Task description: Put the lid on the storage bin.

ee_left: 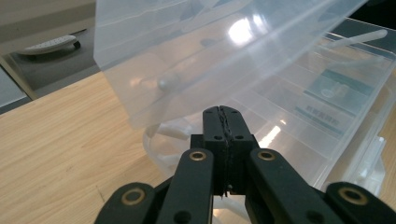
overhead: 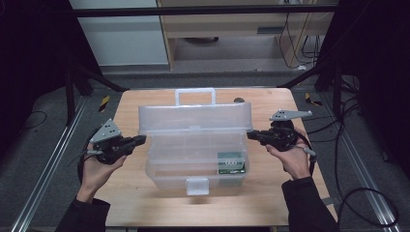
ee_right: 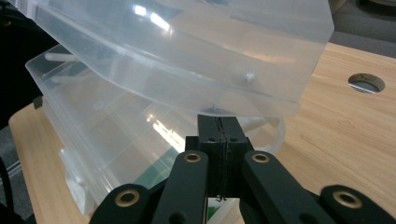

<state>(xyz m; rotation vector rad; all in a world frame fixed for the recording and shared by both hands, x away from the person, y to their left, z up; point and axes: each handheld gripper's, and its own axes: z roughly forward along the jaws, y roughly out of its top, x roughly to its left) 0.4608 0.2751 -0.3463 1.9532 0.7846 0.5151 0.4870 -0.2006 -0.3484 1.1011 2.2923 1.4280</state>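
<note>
- We see a clear plastic box (overhead: 196, 162) in the middle of the table (overhead: 270, 198), its lid (overhead: 193, 118) raised and leaning back, the handle (overhead: 195, 95) at the far edge.
- The left gripper (overhead: 141, 139) sits at the box's left end, jaws pressed together with nothing between them, tip just under the lid's corner.
- In the left gripper view the gripper (ee_left: 223, 112) points at the lid's (ee_left: 210, 51) side wall; whether it touches, we cannot tell.
- The right gripper (overhead: 251, 135) mirrors it at the right end, jaws fully closed and empty.
- In the right gripper view its tip (ee_right: 218, 119) lies right below the lid's (ee_right: 187, 46) lower edge.
- A green-and-white card (overhead: 231, 163) lies in the box's front right compartment.
- A round hole (ee_right: 366, 82) shows in the table beyond the lid.
</note>
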